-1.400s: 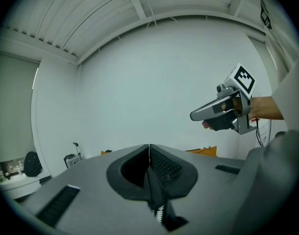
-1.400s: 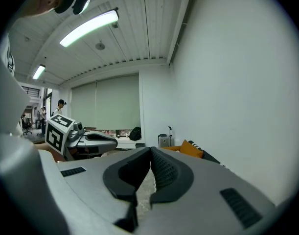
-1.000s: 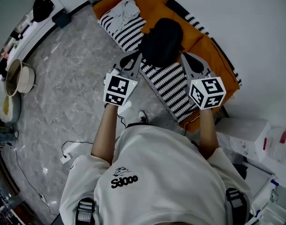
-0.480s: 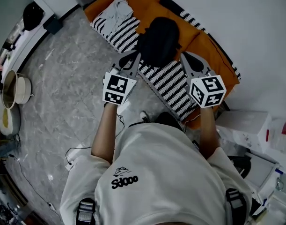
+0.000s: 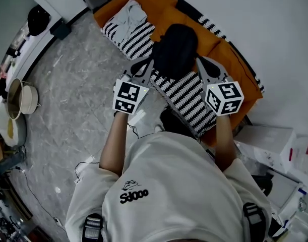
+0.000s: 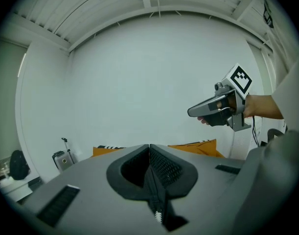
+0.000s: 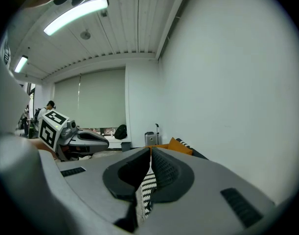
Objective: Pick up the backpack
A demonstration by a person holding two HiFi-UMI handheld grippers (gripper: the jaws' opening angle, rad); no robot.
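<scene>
Right claw (image 7: 150, 151), jaws together

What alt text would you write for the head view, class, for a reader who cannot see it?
Seen from above, a person holds the shut left gripper and right gripper out either side of a black backpack, which lies on a striped cover on an orange sofa.

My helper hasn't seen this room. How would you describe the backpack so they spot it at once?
Find the orange sofa along the white wall. The backpack lies mid-seat, the only plain black lump among striped cushions.
</scene>
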